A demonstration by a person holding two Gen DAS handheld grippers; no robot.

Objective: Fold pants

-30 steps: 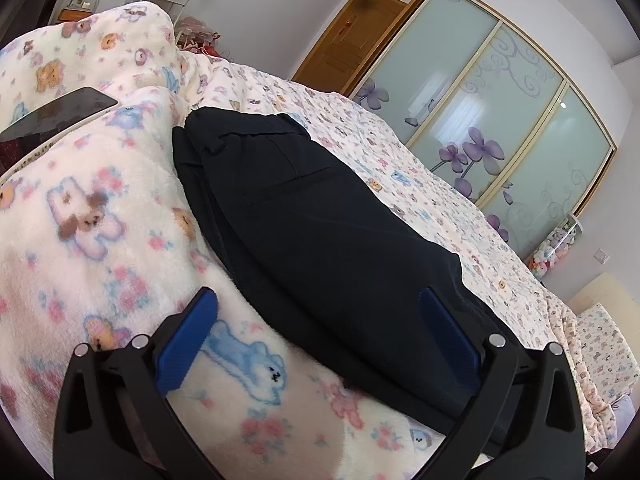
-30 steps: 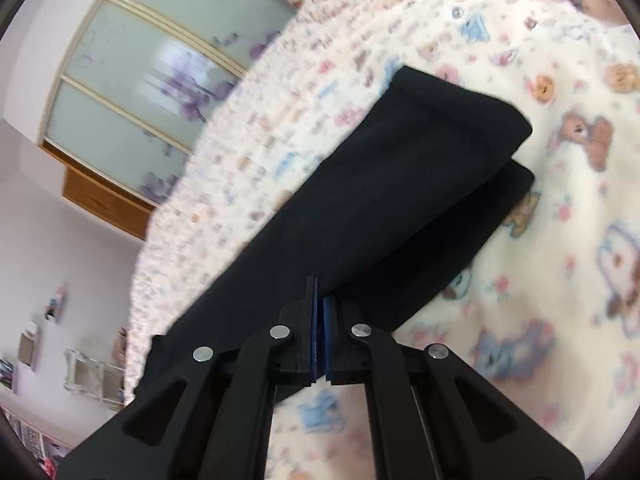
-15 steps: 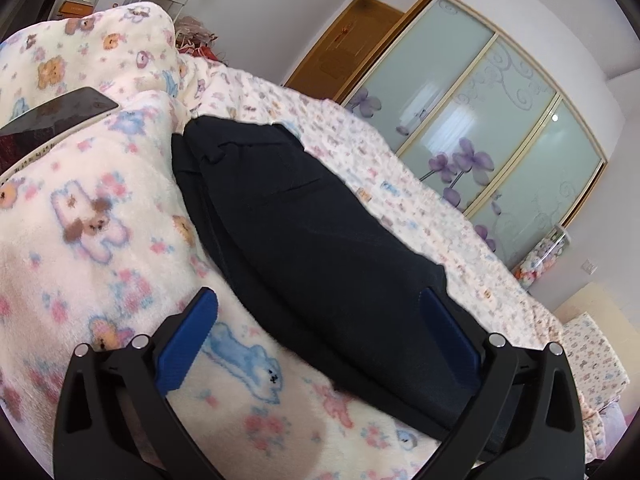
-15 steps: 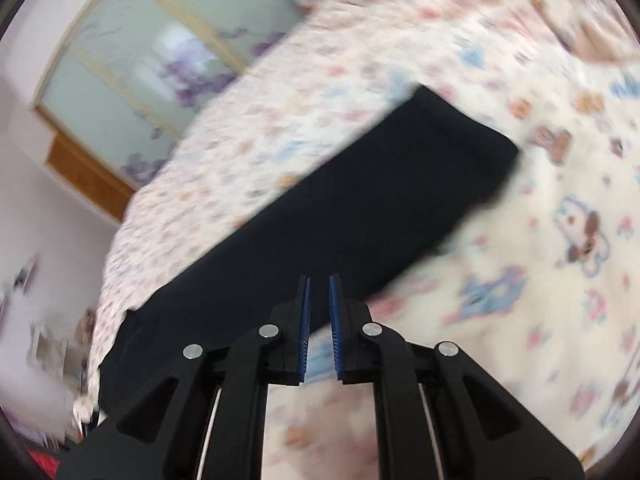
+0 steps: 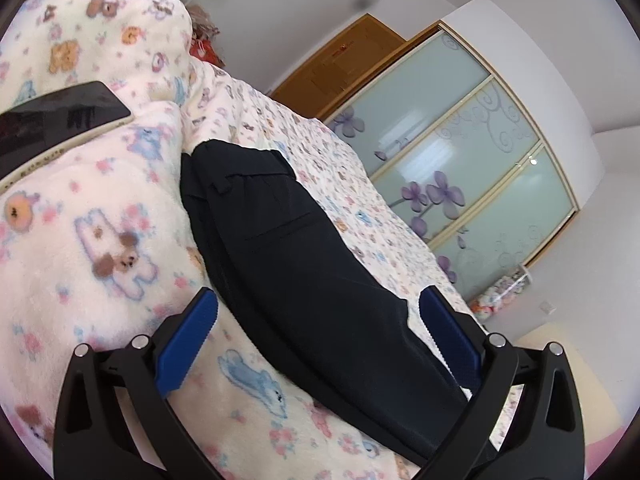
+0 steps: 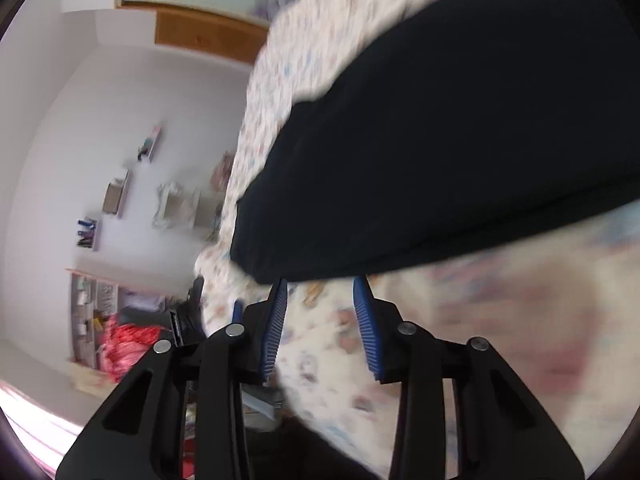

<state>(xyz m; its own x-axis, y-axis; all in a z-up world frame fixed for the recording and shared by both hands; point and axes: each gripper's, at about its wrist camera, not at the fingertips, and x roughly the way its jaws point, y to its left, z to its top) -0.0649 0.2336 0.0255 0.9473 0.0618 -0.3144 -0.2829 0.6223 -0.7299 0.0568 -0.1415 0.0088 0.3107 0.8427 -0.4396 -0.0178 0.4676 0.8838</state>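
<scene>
Broadly, a bed (image 5: pixel 360 216) covered by a fleecy blanket (image 5: pixel 92 264) printed with bears and flowers fills most of the left wrist view, with frosted wardrobe doors (image 5: pixel 460 152) behind it. Dark pants (image 5: pixel 304 272) are laid flat on the blanket, one leg apparently stacked on the other, probably so a crosswise fold can follow. Their long axis is seen running from the waistband (image 5: pixel 244 156), far from the left camera, towards the near right corner of that view; the hem end is hidden behind the gripper frame. A back pocket slit is seen on the upper face.

A dark phone (image 5: pixel 60 116) is left on a raised hump of blanket, apart from the pants.

The left gripper (image 5: pixel 316 332) is held just above the leg section with its blue pads spread wide on either side of the cloth, nothing gripped, seemingly poised to take the fabric.

The right gripper (image 6: pixel 320 312) is shown in a blurred view, its pads parted moderately and empty, just short of one dark edge of the pants (image 6: pixel 460 152).
</scene>
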